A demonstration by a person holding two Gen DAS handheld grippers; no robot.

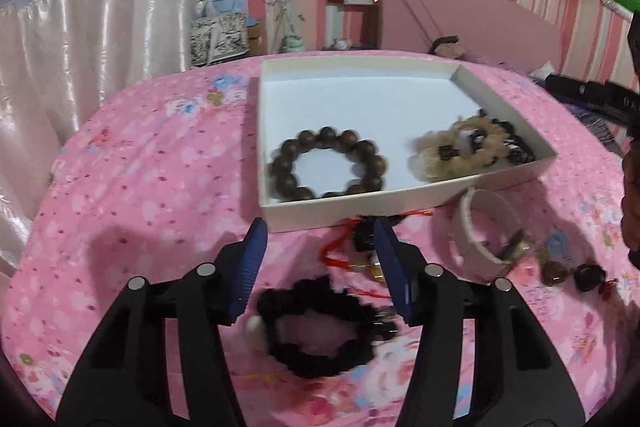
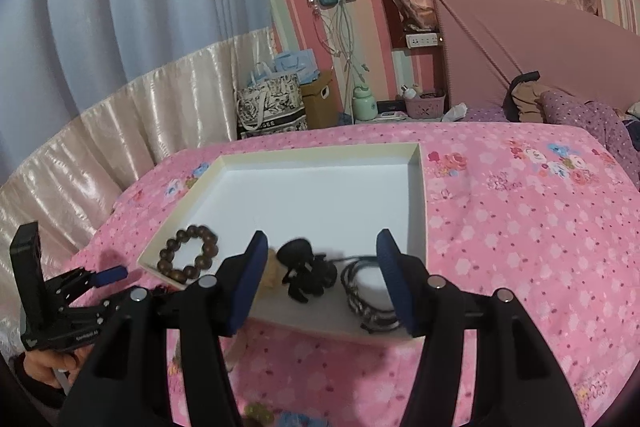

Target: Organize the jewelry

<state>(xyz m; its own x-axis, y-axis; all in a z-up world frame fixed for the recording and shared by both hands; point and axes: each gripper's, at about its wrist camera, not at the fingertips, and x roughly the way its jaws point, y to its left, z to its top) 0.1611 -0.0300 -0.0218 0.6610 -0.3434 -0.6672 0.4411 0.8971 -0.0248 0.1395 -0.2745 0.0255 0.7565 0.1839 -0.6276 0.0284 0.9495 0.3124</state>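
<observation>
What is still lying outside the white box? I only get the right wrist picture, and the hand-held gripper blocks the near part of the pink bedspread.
Observer: A black fuzzy ring lies on the bedspread, just in front of the white box.
Visitor: Is anything gripping it?
Observer: No. The left hand-held gripper hangs above it with its jaws apart, and the ring is not pinched.
Visitor: Anything else out there?
Observer: A white bangle sits on the bedspread to the right of the ring, near the box's front corner.
</observation>
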